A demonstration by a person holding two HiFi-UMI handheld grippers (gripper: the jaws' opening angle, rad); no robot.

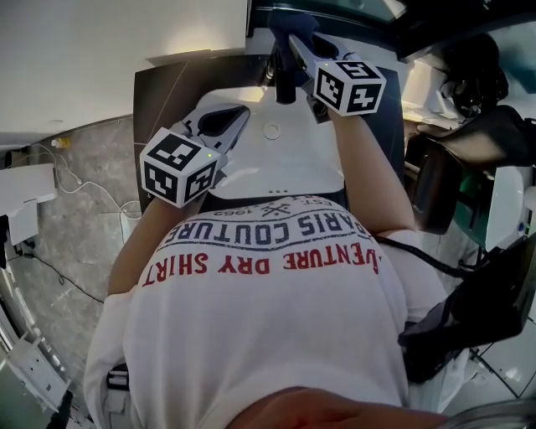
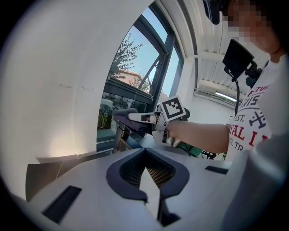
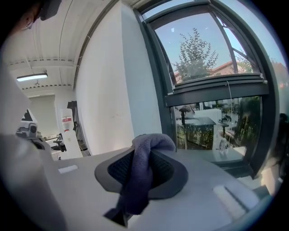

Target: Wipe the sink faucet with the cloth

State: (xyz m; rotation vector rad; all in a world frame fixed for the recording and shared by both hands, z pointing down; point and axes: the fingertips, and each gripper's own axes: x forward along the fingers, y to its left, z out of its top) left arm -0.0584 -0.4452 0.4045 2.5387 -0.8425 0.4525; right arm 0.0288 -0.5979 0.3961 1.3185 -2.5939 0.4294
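My right gripper (image 1: 295, 43) reaches over the back of the white sink (image 1: 289, 163), shut on a dark blue cloth (image 1: 293, 23). The cloth lies over the top of the dark faucet (image 1: 286, 84). In the right gripper view the cloth (image 3: 141, 173) is pinched between the jaws and bulges over the right gripper's (image 3: 151, 143) tips. My left gripper (image 1: 239, 116) hovers over the sink's left side, shut with nothing in it. From the left gripper (image 2: 145, 151) view I see the right gripper (image 2: 135, 118) pressing the cloth (image 2: 123, 113) on the faucet (image 2: 119, 137).
A dark countertop (image 1: 163, 88) surrounds the sink, with a white wall (image 1: 100, 50) behind it on the left and a window (image 3: 212, 58) behind the faucet. Dark equipment (image 1: 452, 167) stands at the right. Cables (image 1: 75, 188) lie on the grey floor at the left.
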